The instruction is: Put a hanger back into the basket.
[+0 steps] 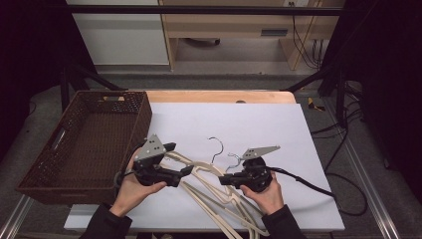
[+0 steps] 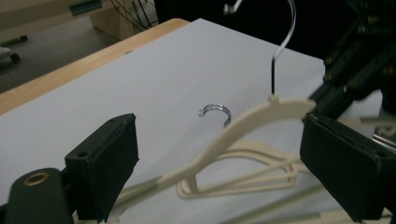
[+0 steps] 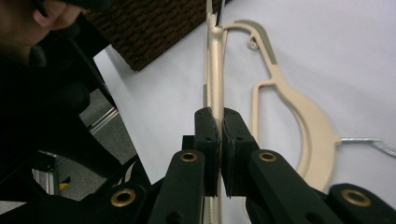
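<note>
Right gripper view: the right gripper (image 3: 219, 130) is clamping a hanger (image 3: 214, 70) edge-on. The left gripper (image 2: 224, 158) is standing wide open astride that hanger, pads not touching.

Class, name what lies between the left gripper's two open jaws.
In the left gripper view, a cream hanger runs between the left gripper jaws, untouched.

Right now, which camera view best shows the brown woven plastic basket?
The high view: the whole brown woven plastic basket sits at the table's left, walls and handle slots visible. The right gripper view catches one dark woven corner. The left gripper view looks across the white sheet instead.
</note>
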The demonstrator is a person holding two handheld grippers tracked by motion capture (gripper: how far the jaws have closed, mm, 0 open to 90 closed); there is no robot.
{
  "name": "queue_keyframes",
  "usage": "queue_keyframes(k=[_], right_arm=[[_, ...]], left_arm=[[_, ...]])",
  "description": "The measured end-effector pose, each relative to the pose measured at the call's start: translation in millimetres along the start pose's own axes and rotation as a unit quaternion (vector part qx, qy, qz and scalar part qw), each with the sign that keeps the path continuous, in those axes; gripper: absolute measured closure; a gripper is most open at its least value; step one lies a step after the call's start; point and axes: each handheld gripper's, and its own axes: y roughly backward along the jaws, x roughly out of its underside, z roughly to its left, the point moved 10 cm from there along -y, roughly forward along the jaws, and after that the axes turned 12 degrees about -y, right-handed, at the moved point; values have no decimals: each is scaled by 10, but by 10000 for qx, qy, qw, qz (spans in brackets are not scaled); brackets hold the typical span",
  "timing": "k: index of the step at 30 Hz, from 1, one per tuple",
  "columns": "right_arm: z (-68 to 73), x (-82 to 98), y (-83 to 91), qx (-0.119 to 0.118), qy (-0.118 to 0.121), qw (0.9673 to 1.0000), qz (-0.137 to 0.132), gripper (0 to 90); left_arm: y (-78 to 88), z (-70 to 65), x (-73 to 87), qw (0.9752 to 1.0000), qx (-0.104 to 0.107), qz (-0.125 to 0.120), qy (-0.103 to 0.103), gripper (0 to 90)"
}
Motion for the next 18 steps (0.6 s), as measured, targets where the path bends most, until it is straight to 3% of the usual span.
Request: queue_keyframes(k=[3, 5, 8, 11, 14, 18], right_arm=[[20, -85, 122, -161, 275, 9995, -56, 868], [24, -97, 137, -208, 324, 9992, -53, 868], [43, -117, 167, -364, 623, 9974, 35, 868], [56, -109, 161, -420, 739, 9963, 91, 868], [80, -75, 146, -517, 867, 9947, 184, 868], [99, -41, 139, -574, 973, 9933, 235, 868]], left_arm=[[39, -21, 102, 9999, 93, 82, -100, 95], [23, -23, 135, 9998, 105, 105, -145, 95], [-82, -58, 157, 9992, 268, 204, -198, 116], [-157, -94, 146, 9988, 369, 232, -237, 127], [-327, -187, 142, 9967, 609, 353, -402, 187], [-440, -239, 149, 9946, 708, 435, -622, 323]])
